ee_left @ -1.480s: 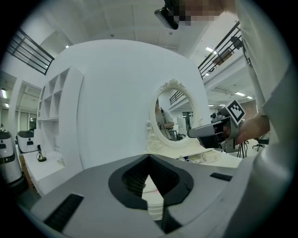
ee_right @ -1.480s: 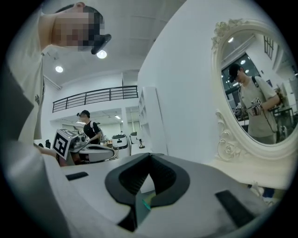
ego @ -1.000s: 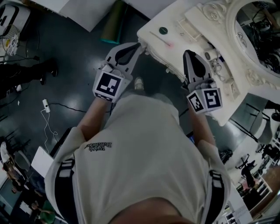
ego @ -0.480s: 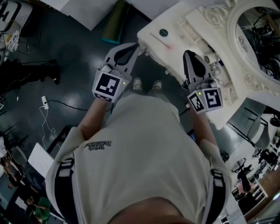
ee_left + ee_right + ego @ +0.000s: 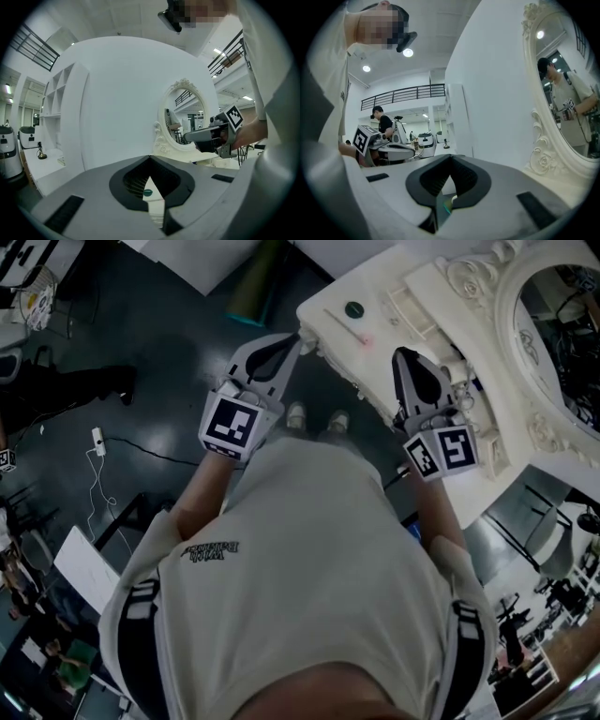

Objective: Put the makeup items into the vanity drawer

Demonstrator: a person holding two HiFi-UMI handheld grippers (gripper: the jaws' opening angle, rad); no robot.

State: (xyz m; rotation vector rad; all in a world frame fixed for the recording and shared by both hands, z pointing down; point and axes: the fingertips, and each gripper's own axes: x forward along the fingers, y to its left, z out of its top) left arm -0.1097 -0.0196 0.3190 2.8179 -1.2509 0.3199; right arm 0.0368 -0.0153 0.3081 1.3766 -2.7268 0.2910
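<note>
Approach step, as we read it: left gripper (image 5: 297, 337) and right gripper (image 5: 402, 355) both have jaws pressed together on nothing, level at the vanity (image 5: 375, 279) front edge. A green round pot (image 5: 353, 307) and a pink stick (image 5: 349, 326) lie on its surface. No drawer shows open, so opening one likely comes next.

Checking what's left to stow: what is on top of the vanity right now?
On the vanity top: a round dark green item and a thin pink-tipped stick. The right claw covers part of the top, so anything beneath it cannot be seen.
</note>
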